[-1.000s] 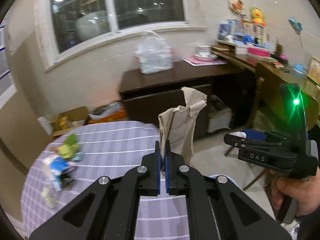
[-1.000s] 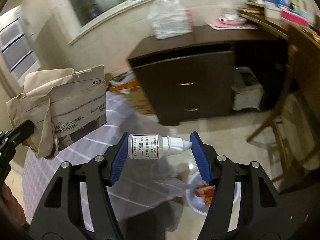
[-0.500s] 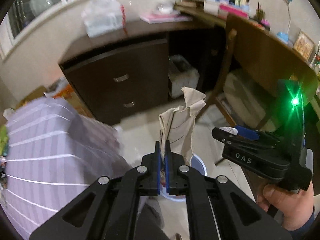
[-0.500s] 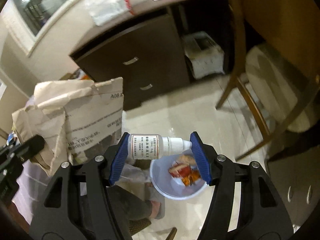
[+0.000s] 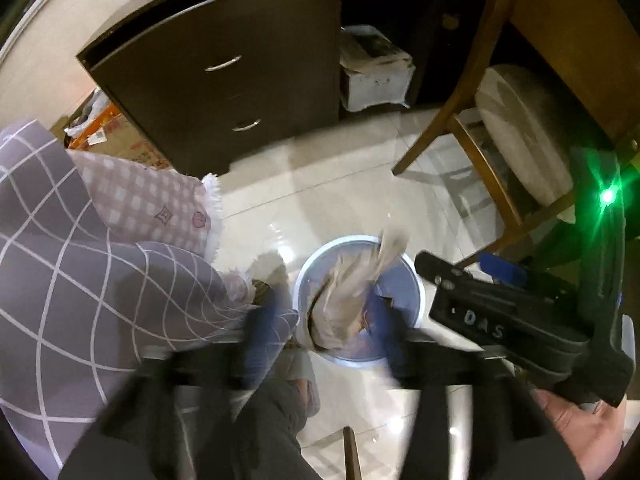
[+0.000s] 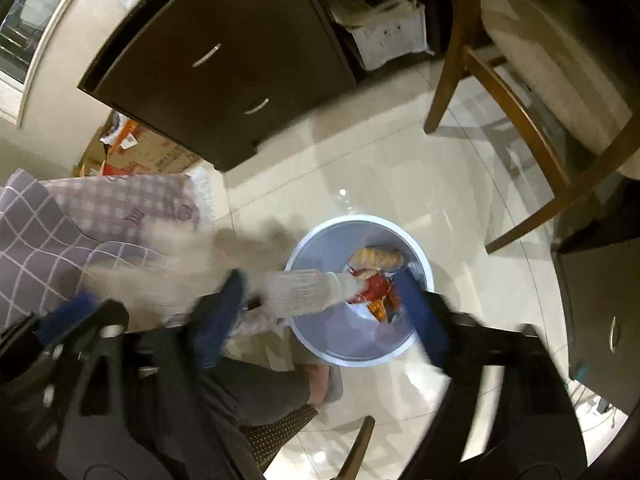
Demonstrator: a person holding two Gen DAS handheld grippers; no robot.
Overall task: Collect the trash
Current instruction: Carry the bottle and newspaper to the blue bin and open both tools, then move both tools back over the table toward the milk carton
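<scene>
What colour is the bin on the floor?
The bin is pale lavender-blue with a white rim, clearest in the right wrist view.

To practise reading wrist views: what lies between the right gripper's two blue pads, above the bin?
In the right wrist view, the small white bottle, blurred, lies between the pads of the right gripper, whose jaws have just been opening, over the bin.

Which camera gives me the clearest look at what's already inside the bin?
The right wrist view. It looks down into the bin, showing red and orange wrappers on its floor behind the blurred white bottle. In the left wrist view, crumpled brown paper covers most of the bin's inside.
</scene>
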